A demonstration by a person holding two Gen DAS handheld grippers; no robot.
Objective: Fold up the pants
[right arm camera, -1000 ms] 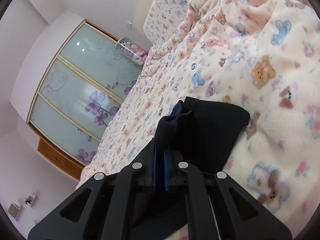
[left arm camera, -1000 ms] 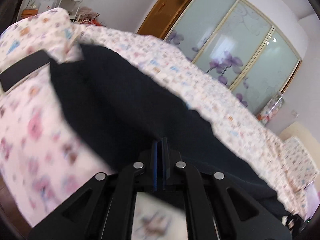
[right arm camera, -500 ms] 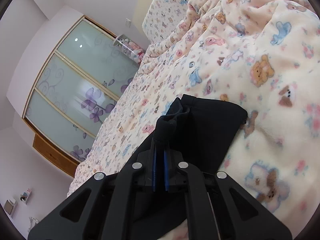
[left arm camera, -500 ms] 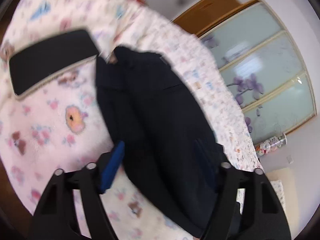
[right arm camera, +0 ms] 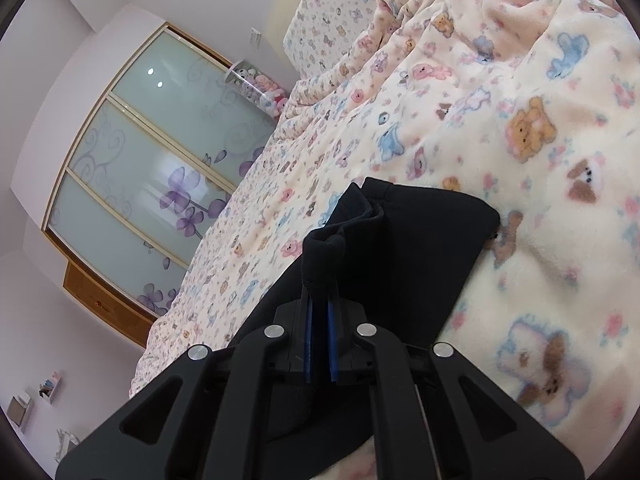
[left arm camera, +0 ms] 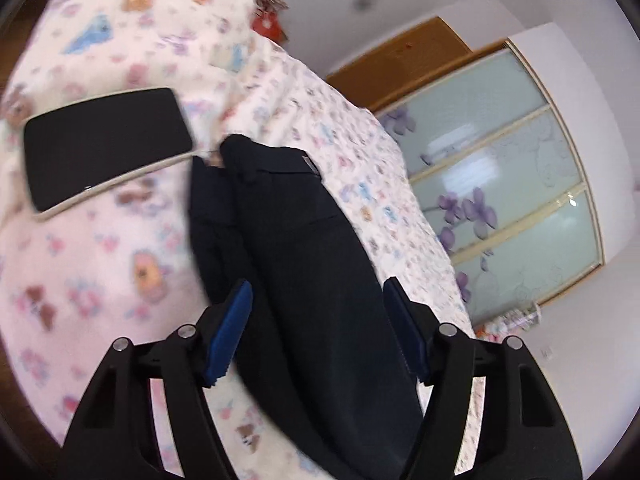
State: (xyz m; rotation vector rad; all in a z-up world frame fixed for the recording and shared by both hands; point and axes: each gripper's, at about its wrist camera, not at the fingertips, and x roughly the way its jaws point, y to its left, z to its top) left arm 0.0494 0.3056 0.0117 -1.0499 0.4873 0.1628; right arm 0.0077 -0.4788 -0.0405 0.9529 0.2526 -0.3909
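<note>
Left wrist: blurred pants (left arm camera: 304, 280), cut off.

Dark navy pants (left arm camera: 304, 264) laid lengthwise on blanket, running away between spread left fingers (left arm camera: 230, 332), untouched by pads. Bunched fold of hem end (right arm camera: 324, 256) pinched between right fingers.

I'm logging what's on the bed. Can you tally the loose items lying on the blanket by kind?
Dark pants: 1
Black phone: 1
Total: 2, both on the printed blanket.
</note>
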